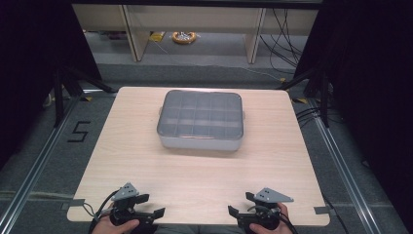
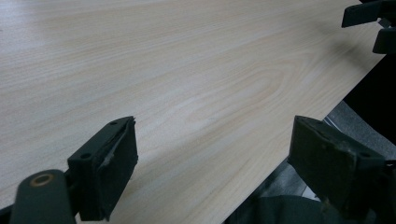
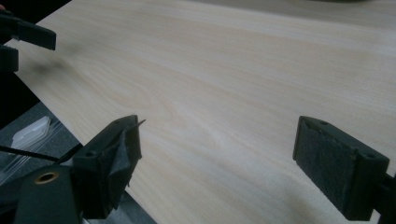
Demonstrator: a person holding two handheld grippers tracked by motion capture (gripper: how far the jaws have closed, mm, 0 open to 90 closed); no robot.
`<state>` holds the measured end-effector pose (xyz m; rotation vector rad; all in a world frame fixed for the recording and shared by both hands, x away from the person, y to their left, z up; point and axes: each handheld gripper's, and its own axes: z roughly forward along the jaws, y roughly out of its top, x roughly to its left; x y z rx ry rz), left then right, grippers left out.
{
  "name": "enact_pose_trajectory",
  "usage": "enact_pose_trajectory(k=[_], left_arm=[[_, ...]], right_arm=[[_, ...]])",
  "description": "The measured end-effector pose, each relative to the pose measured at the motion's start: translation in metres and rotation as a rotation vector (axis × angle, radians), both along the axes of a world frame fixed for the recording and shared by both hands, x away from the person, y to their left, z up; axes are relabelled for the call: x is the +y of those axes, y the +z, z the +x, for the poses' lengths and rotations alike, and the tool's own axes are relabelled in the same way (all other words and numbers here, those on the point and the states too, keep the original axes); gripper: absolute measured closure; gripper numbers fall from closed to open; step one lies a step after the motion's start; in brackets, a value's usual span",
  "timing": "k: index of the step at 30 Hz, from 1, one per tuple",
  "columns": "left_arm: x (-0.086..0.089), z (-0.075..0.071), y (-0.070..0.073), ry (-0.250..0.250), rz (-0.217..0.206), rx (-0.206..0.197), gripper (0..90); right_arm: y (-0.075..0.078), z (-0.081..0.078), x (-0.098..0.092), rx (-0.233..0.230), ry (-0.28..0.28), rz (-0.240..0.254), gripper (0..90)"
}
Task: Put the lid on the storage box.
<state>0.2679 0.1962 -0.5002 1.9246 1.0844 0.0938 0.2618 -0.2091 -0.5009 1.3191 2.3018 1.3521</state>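
Observation:
A grey plastic compartment box with a clear lid lies shut on the far middle of the light wooden table. My left gripper rests at the table's near left edge, held by a hand, its jaws wide open with nothing between them. My right gripper sits at the near right edge, also wide open and empty. In the left gripper view my left gripper looks across bare wood, with the other gripper's jaws at the top right. In the right gripper view my right gripper faces bare wood too.
Wooden shelf legs, cables and a yellow roll lie on the floor beyond the table. Black tripod legs stand at both far corners. A floor mark "5" is at the left.

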Motion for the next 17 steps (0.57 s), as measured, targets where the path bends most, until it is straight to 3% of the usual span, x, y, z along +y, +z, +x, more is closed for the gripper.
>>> enact_pose_trajectory(k=[2,3,5,7,8,17], left_arm=[[-0.0008,-0.0013,0.0002,0.008,-0.012,0.008,14.9],[-0.0008,-0.0013,0.0002,0.008,-0.012,0.008,14.9],[-0.0011,-0.0007,-0.0012,-0.002,-0.003,0.015,14.9],[-0.0009,0.0006,-0.0018,-0.006,0.004,0.016,14.9],[-0.0017,0.0009,-0.0023,0.011,-0.006,0.014,14.9],[-0.0003,0.0019,-0.0023,0.01,-0.003,0.017,15.0]], right_arm=[[-0.0013,0.0,-0.0004,-0.002,0.028,-0.013,16.2],[0.0008,-0.0052,0.0021,0.047,-0.012,-0.007,16.2],[-0.0022,-0.0014,0.0009,-0.001,0.028,-0.02,16.4],[-0.0031,-0.002,0.0028,0.008,0.017,-0.016,16.7],[-0.0034,0.0,0.0018,-0.009,0.044,-0.032,16.7],[-0.004,0.0007,0.001,0.007,0.041,-0.035,17.2]])
